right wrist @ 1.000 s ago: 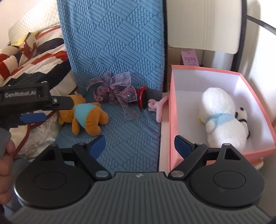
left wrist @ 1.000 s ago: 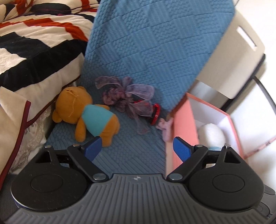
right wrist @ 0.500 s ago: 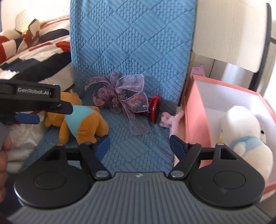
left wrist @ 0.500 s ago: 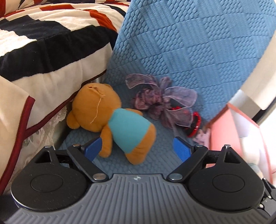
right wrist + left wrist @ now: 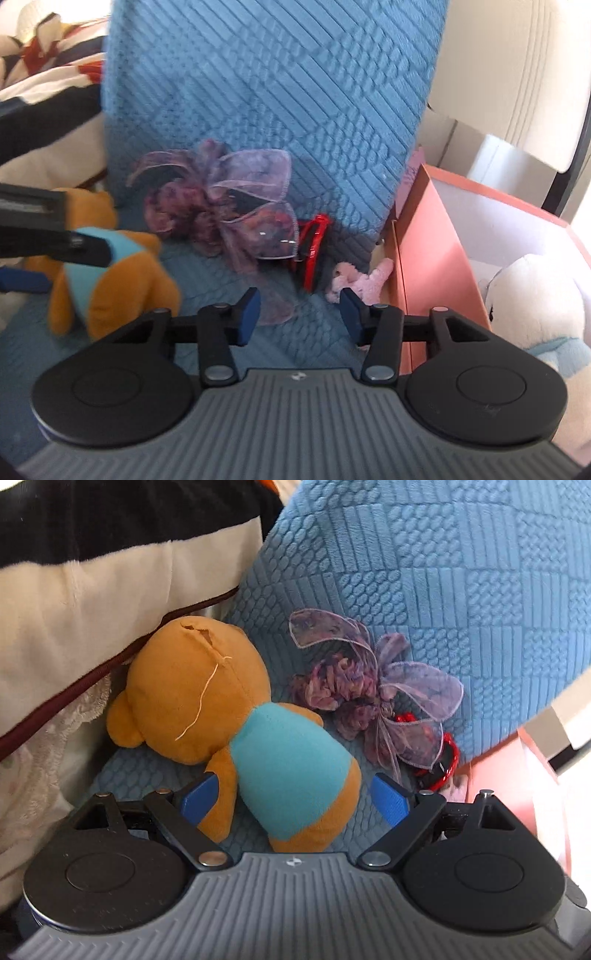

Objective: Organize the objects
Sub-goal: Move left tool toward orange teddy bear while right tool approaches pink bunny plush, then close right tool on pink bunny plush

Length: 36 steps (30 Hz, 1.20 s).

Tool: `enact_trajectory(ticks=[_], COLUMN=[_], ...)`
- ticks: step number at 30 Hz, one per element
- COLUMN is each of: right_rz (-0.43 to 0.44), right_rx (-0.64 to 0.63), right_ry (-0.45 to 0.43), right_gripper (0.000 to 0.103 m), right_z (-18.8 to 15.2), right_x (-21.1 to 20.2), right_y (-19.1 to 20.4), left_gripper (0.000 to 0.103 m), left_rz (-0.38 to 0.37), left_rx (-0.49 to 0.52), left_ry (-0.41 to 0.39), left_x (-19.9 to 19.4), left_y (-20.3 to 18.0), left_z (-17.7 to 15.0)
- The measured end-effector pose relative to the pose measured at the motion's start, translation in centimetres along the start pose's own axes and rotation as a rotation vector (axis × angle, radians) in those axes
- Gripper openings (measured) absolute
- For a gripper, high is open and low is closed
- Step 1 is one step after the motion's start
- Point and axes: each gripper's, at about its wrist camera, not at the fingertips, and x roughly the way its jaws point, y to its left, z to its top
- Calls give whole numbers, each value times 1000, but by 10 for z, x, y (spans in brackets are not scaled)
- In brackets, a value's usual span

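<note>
An orange plush bear in a teal shirt (image 5: 258, 738) lies face down on the blue cushioned seat (image 5: 424, 602). My left gripper (image 5: 295, 799) is open, its blue pads on either side of the bear's body and legs. The bear also shows in the right wrist view (image 5: 110, 280), with the left gripper (image 5: 48, 243) over it. A purple ribbon bow (image 5: 221, 206), a red-rimmed round object (image 5: 314, 251) and a small pink plush (image 5: 358, 280) lie on the seat. My right gripper (image 5: 300, 315) is open, narrower than before, just short of the red object and pink plush.
A pink box (image 5: 436, 258) stands right of the seat with a white plush (image 5: 535, 306) inside. A striped blanket (image 5: 92, 572) lies at the left beside the bear. The seat's blue backrest (image 5: 277, 92) rises behind the objects.
My left gripper moved forward and left until its pads straddle the bear. My right gripper moved forward and left toward the red object and pink plush, and its jaws narrowed.
</note>
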Motion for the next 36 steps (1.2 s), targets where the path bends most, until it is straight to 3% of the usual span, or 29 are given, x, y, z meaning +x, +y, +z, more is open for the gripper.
enact_trajectory(ticks=[7, 18, 23, 30, 34, 36], right_rz=[-48, -84, -84, -88, -88, -82], right_rx=[28, -11, -25, -39, -88, -101], right_ry=[68, 127, 125, 113, 97, 89], right_gripper=[33, 32, 32, 21, 21, 11], right_z=[14, 15, 11, 3, -4, -8], right_x=[51, 90, 95, 90, 80, 72], right_y=[-10, -14, -13, -13, -10, -9], left_gripper=[92, 92, 92, 92, 92, 92], left_rz=[17, 35, 41, 37, 8, -12], left_rx=[-98, -151, -172, -175, -243, -276], left_ry=[25, 46, 48, 50, 63, 74], left_x=[13, 22, 26, 24, 19, 17], left_y=[13, 14, 14, 16, 27, 33], left_z=[6, 4, 4, 0, -6, -9])
